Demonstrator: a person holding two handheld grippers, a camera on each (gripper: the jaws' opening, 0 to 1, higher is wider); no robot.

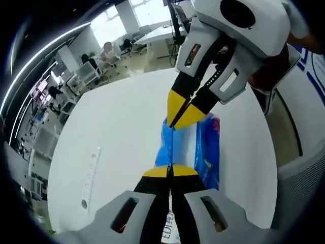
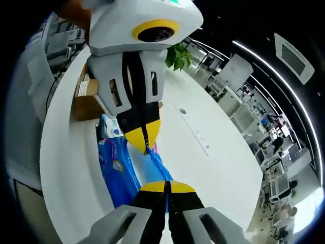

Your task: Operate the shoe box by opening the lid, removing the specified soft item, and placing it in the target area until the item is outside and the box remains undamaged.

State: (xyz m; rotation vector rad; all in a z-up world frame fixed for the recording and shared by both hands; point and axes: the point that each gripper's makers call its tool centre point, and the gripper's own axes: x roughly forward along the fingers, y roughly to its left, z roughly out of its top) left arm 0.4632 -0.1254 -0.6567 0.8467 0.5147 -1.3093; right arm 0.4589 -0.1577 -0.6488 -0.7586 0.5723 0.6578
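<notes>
a: blue plastic pack [image 1: 207, 147], soft looking, lies on the white table [image 1: 117, 132]. that's the task's soft item, i think. left gripper view has it just past the left gripper [image 1: 170, 171].

b: left gripper state?

a: yellow tips pressed together, blue film right at them. looks like it pinches the near edge of the pack. the right gripper [image 1: 182, 113] comes in from the top, tips together on the far edge of the same pack.

b: right gripper view agrees?

a: yes. right gripper [image 2: 166, 186] tips together at the bottom, blue film running into them. left gripper [image 2: 144, 137] hangs in from above, tips closed on the pack [image 2: 118, 168] too. so the pack is held between both, stretched a bit over the table [image 2: 213, 168].

b: shoe box?

a: brown cardboard box [image 2: 89, 99] behind the pack in the right gripper view, on the table near its edge. can't tell if the lid is on or off. pack is outside it.

b: anything else?

a: white power strip [image 1: 91, 175] on the table, apart from the pack. green plant [image 2: 179, 56] past the table's far side. office desks and chairs in the background.
</notes>
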